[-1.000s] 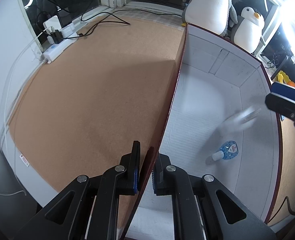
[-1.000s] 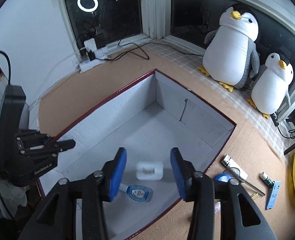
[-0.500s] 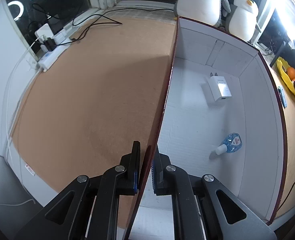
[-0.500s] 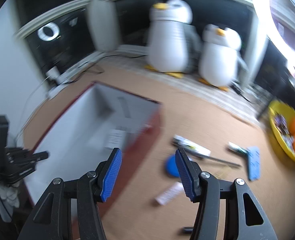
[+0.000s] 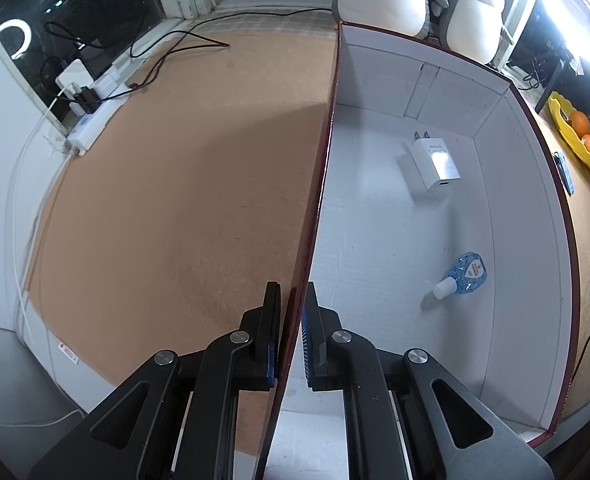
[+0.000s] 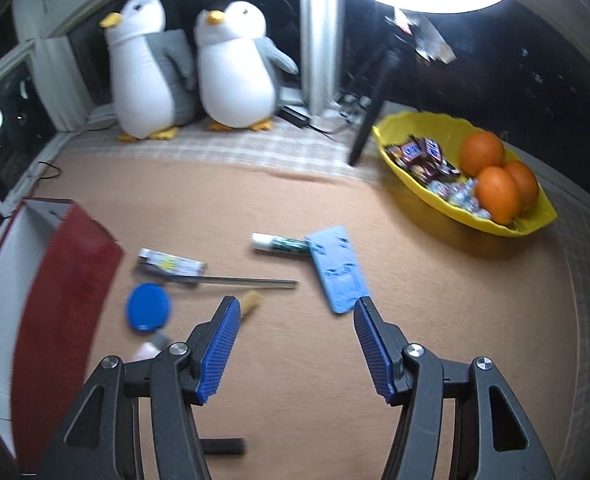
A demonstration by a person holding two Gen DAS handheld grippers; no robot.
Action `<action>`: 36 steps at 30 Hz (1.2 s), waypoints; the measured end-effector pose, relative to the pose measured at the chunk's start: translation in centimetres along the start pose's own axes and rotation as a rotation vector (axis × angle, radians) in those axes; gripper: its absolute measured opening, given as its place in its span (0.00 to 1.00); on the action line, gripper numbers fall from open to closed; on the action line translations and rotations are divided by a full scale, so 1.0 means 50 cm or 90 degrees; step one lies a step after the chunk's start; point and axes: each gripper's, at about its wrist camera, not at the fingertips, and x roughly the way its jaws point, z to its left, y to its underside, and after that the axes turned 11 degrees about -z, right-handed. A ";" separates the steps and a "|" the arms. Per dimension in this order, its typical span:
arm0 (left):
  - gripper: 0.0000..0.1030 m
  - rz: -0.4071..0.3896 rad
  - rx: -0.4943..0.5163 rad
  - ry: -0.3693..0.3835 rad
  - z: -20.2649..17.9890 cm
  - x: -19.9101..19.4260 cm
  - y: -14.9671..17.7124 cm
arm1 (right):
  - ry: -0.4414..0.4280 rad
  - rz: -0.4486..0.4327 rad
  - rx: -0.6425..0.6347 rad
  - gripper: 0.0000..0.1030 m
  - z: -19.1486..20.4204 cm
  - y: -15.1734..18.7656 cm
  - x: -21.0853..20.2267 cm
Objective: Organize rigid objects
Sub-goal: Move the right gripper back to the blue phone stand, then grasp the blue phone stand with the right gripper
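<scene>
My left gripper [image 5: 293, 300] is shut on the near wall of the red box [image 5: 323, 168], which is white inside. On the box floor lie a white charger [image 5: 435, 162] and a small blue bottle [image 5: 465, 278]. My right gripper [image 6: 297, 312] hangs over the tan mat with its jaws opening and nothing between them. Ahead of it lie a light blue flat plate [image 6: 337, 266], a glue stick [image 6: 281, 243], a thin metal rod [image 6: 239, 280], a small printed packet [image 6: 171, 262] and a round blue lid [image 6: 149, 306]. The box's red outer wall [image 6: 65, 320] stands at the left.
A yellow bowl [image 6: 507, 226] with oranges and sweets sits at the right. Two plush penguins [image 6: 191, 68] stand at the back by the window. A power strip [image 5: 95, 120] and cables lie on the mat left of the box. A short black stick [image 6: 221, 446] lies near the right gripper.
The right gripper swung out of the box to the right, over the loose items on the mat, and its jaws widened. The white charger now lies in the box. The left gripper kept its hold.
</scene>
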 end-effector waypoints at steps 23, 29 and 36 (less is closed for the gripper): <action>0.08 0.020 0.019 -0.012 -0.010 0.010 -0.009 | 0.029 0.096 0.064 0.53 -0.066 -0.014 0.199; 0.08 0.021 0.017 -0.011 -0.009 0.011 -0.010 | 0.028 0.109 0.061 0.53 -0.065 -0.017 0.222; 0.08 0.020 0.014 -0.008 -0.007 0.012 -0.009 | 0.033 0.113 0.063 0.41 -0.076 -0.022 0.236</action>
